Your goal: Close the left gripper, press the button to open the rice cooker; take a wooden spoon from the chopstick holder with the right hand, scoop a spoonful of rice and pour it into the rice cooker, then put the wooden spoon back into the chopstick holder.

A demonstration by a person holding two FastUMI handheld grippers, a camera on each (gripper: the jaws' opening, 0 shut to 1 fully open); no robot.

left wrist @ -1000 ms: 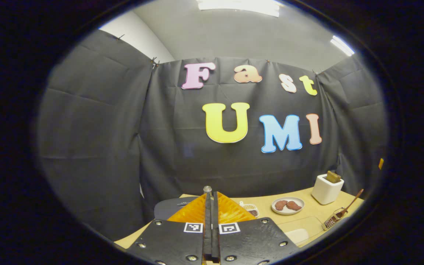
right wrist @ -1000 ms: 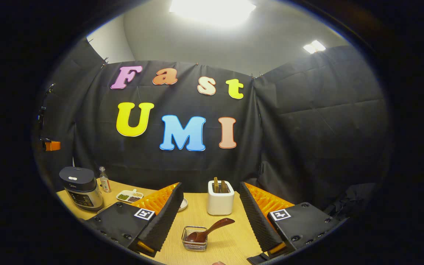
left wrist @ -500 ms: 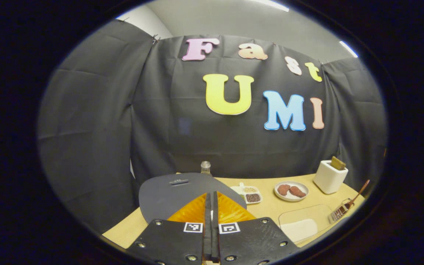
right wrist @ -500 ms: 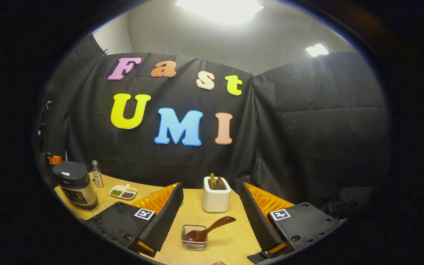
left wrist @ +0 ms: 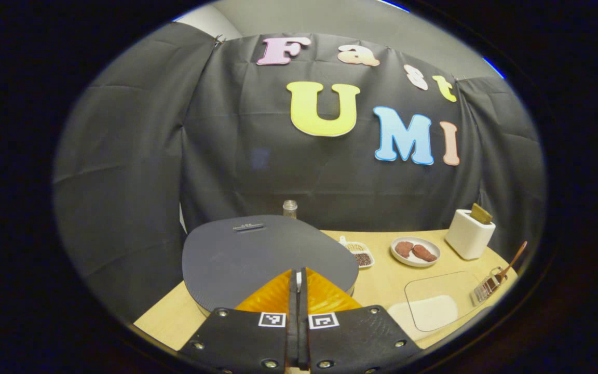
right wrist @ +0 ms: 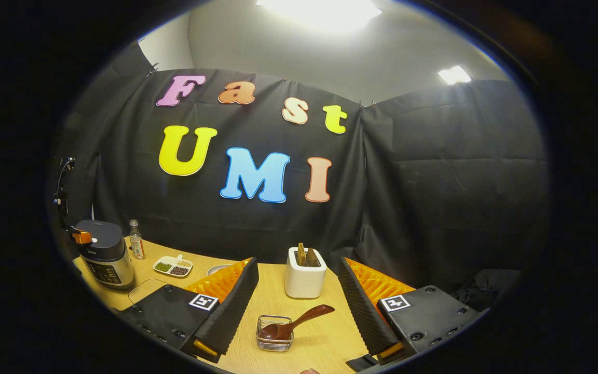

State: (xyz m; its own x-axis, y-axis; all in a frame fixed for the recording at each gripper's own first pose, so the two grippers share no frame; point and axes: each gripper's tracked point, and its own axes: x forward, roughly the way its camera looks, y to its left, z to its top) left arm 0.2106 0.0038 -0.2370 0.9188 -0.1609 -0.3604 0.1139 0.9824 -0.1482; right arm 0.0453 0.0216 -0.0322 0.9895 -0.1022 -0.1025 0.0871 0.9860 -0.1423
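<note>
The left gripper point(left wrist: 297, 291) is held clenched just above the rice cooker point(left wrist: 268, 257), its button judged next to be pressed, while the right gripper point(right wrist: 299, 296) is spread wide.

Rice cooker point(left wrist: 257, 254) button behind fingers

One rice cooker point(right wrist: 103, 254), one wooden spoon point(right wrist: 294, 323), one wire basket point(right wrist: 274, 340), one bottle point(right wrist: 134, 246), one toaster point(right wrist: 306, 272), two tools.
</note>
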